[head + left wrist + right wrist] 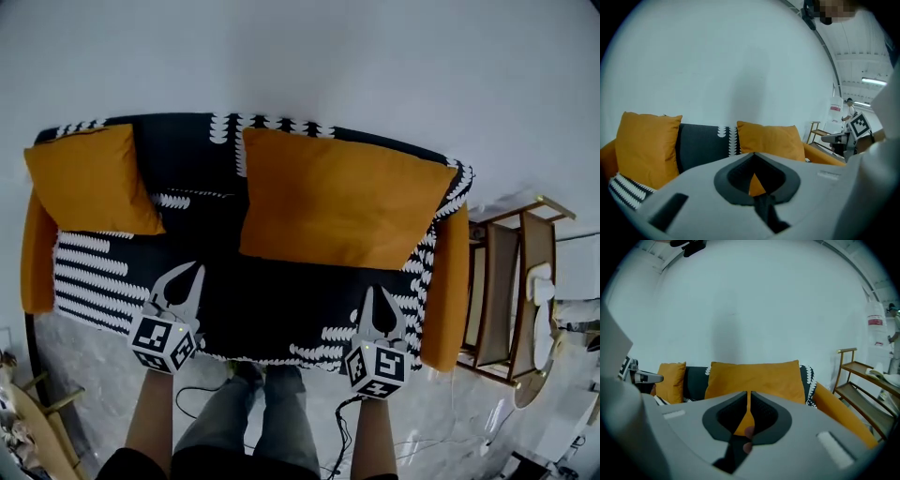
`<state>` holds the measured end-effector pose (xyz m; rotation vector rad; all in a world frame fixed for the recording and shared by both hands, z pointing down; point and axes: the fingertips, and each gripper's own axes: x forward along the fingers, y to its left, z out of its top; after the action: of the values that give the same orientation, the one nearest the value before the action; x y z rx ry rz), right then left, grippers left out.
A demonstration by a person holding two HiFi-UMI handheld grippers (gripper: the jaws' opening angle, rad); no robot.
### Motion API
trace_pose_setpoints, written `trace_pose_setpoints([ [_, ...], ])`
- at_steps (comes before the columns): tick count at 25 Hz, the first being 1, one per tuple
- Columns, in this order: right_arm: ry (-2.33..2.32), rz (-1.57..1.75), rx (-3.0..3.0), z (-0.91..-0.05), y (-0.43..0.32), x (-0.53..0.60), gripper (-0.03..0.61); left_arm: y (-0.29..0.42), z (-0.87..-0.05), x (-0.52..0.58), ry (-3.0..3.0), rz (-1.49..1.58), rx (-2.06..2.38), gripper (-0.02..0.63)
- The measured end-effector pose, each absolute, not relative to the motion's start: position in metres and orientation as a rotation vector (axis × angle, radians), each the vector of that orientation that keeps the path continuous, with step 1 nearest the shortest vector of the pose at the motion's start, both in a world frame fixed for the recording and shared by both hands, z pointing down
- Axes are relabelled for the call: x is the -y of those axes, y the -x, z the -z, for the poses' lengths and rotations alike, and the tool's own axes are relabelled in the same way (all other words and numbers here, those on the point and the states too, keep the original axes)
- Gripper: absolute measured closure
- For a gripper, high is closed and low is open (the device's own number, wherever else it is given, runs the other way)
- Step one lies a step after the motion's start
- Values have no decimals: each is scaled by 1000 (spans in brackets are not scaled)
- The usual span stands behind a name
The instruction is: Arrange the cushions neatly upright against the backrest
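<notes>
A small orange cushion [94,178] [644,145] [671,380] stands against the backrest at the left end of the black-and-white patterned sofa [253,309]. A large orange cushion [337,197] [771,140] [754,378] leans on the backrest to the right of the middle. My left gripper [194,270] [753,153] hovers over the seat's front left, shut and empty. Over the seat's front right, below the large cushion, my right gripper [379,291] [749,392] is shut too, with nothing between its jaws. Neither gripper touches a cushion.
A wooden shelf rack [506,281] [862,376] stands just right of the sofa's orange arm [448,291]. Cables [347,431] lie on the marble floor by the person's legs [253,412]. A wooden frame [37,422] sits at the lower left. A white wall is behind the sofa.
</notes>
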<state>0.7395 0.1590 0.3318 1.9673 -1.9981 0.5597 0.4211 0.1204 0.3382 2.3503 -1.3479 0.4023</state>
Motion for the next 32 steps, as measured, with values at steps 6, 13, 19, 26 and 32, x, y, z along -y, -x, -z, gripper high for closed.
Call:
trace_pose_setpoints([
  [6,-2001,-534,1985,-301,-721,-192,565,-401,-313,-149,-2353,-359,1341,614],
  [13,-2065,-463,2000,-249,-710,-218,565,-390,-258,-166,-2415,-280,1354,614],
  [19,-2076,-430,2038,-202,-703,-232,566,-382,-222,-186,-2451,-285,1364,614],
  [26,-2049,-459,2135,-162,-689,-246,566,-378,-187,-203,-2471,-264,1383,614],
  [32,-2011,-423,2179,-132,-680,-244,566,-377,-156,-207,-2497,-256,1405,614],
])
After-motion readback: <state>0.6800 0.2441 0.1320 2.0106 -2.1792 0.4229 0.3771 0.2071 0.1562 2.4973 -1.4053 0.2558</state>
